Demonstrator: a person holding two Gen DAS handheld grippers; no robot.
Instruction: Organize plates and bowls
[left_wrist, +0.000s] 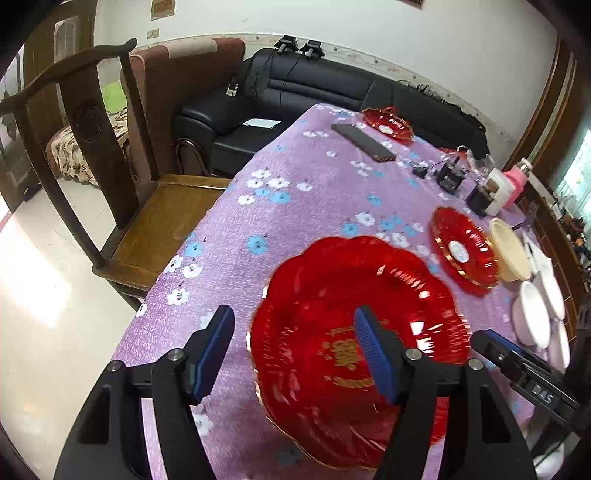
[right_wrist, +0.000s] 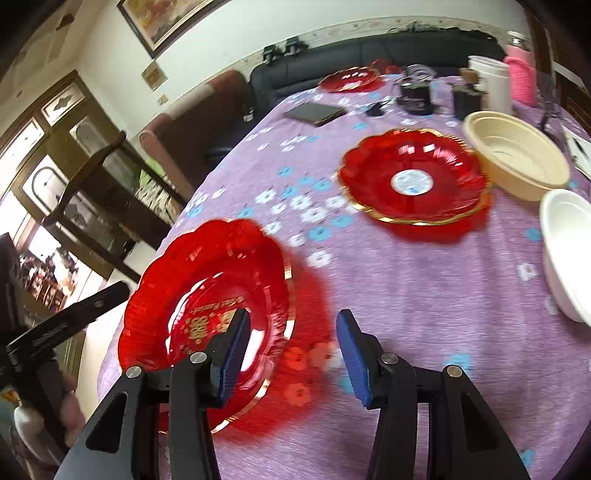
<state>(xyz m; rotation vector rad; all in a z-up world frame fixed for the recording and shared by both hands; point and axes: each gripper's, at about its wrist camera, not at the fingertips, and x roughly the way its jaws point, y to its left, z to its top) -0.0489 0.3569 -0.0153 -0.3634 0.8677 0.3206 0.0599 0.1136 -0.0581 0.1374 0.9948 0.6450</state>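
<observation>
Both grippers, left gripper (left_wrist: 297, 349) and right gripper (right_wrist: 291, 360), have jaws released, nothing gripped. Big red plate (left_wrist: 354, 347) sits on the table (left_wrist: 295, 192) under them. Looks like thin, slick, brittle plastic, so probably pinch its scalloped rim.

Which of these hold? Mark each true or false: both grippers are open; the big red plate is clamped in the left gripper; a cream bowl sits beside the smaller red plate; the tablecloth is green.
1. Both grippers are open. True: the left gripper and right gripper stand open with nothing between their pads.
2. The left gripper clamps the big red plate. False: it lies free on the cloth.
3. A cream bowl sits beside the smaller red plate. True.
4. The tablecloth is green. False: purple, flowered.
</observation>
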